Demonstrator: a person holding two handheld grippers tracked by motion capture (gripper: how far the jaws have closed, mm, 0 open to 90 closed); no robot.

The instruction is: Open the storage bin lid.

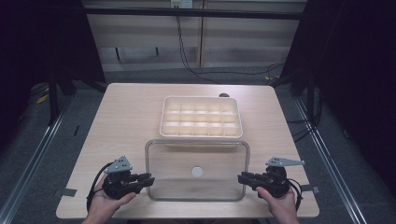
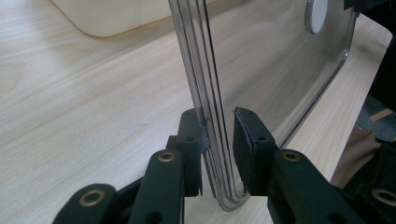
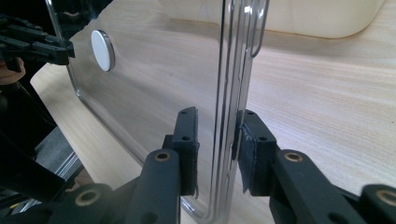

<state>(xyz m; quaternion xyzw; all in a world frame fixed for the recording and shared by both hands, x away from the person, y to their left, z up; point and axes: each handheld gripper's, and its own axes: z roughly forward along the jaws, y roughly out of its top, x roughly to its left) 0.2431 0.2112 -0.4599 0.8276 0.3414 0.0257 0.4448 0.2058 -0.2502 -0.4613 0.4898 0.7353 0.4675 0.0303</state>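
The table [image 1: 126, 116] carries 2 things: 1 cream compartment tray [image 1: 201, 117] toward 12 o'clock and 1 clear lid [image 1: 197, 170] just in front of it toward 6 o'clock, with 1 white round disc [image 1: 197, 171] at its centre. The tray shows 3 rows of 5 cells, 15 in all, and they look empty.

The lid is likely light and stiff, a thin hard plastic, smooth enough to slip and prone to flex if lifted from 1 side only. Its short edges at 9 and 3 o'clock are the sensible holds, taken evenly.

The left gripper [image 1: 148, 179] has its jaws straddling the 9 o'clock rim, 1 pad touching and a gap left at the other, so not yet clamped. The right gripper [image 1: 242, 178] brackets the 3 o'clock rim with its jaws narrowly apart either side of it
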